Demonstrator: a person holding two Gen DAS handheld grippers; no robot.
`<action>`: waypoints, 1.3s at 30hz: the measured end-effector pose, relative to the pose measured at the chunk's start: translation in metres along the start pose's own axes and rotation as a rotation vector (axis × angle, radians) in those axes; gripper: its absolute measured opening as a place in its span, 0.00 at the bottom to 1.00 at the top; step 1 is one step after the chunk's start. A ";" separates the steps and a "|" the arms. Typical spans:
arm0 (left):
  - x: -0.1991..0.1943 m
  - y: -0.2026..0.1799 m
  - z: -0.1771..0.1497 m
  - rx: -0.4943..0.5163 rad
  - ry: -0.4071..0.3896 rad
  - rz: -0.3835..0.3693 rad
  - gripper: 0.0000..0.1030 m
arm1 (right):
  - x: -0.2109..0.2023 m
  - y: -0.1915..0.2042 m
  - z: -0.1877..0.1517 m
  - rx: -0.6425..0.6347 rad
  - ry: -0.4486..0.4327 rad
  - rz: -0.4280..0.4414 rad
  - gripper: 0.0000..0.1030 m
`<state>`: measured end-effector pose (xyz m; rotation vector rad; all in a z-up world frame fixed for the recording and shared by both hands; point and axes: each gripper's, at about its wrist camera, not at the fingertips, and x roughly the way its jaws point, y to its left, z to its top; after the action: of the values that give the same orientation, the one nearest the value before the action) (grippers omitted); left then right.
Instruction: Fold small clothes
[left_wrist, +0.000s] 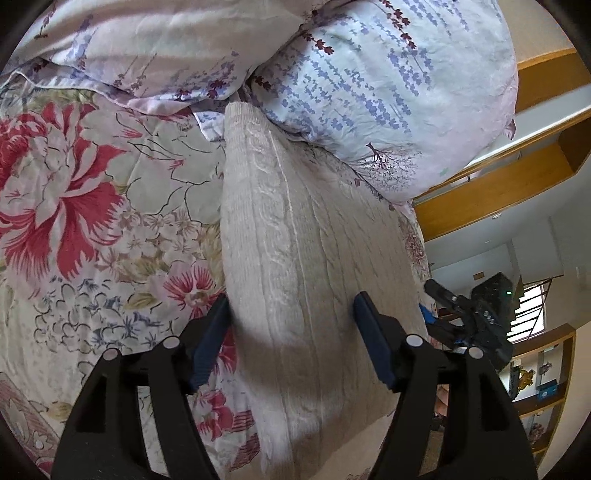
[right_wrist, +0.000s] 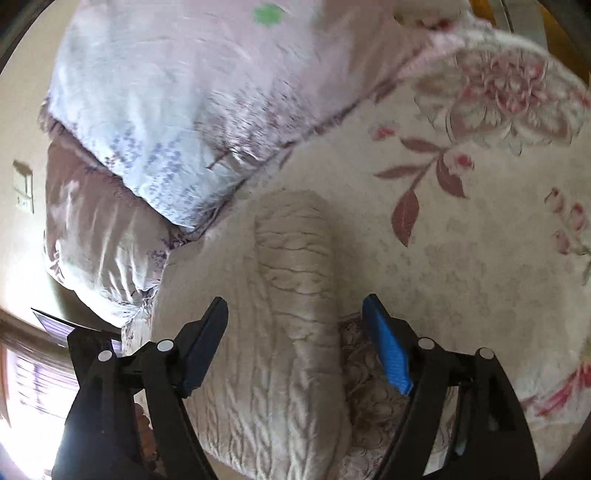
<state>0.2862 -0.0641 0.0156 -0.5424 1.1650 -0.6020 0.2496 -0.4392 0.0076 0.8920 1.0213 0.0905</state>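
A cream cable-knit garment (left_wrist: 295, 258) lies folded into a long strip on the floral bedspread (left_wrist: 92, 221), its long axis running from the near edge of the bed toward the lavender-print pillow (left_wrist: 388, 92), where its far, narrow end tucks against the pillow's lower edge. In the right wrist view the same knit (right_wrist: 291, 295) shows a rounded, doubled-over end pointing toward that pillow (right_wrist: 166, 110), with the wider body of the knit spreading nearer the camera. The left gripper (left_wrist: 291, 314) hovers over the near half of the garment with its jaws spread about as wide as the strip, one pad at each side of the cloth and neither pressing it; it grasps nothing. The right gripper (right_wrist: 295, 317) is likewise released, its jaws wide apart above the knit with nothing pinched between them. To the garment's left lies broad bare bedspread; on its other side, seen from the left wrist, the bed edge falls away close by, and the right gripper (left_wrist: 469, 314) shows there.
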 end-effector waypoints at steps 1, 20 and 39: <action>0.002 0.001 0.001 -0.006 0.004 -0.005 0.66 | 0.002 -0.001 0.000 0.005 0.011 0.011 0.75; 0.017 -0.007 0.007 0.018 -0.011 -0.022 0.47 | 0.024 0.018 -0.005 -0.102 0.073 0.128 0.30; -0.129 0.040 -0.007 0.066 -0.150 -0.022 0.35 | 0.054 0.150 -0.079 -0.317 0.023 0.220 0.25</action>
<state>0.2503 0.0526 0.0735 -0.5358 0.9956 -0.6063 0.2675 -0.2691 0.0549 0.7104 0.8963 0.4367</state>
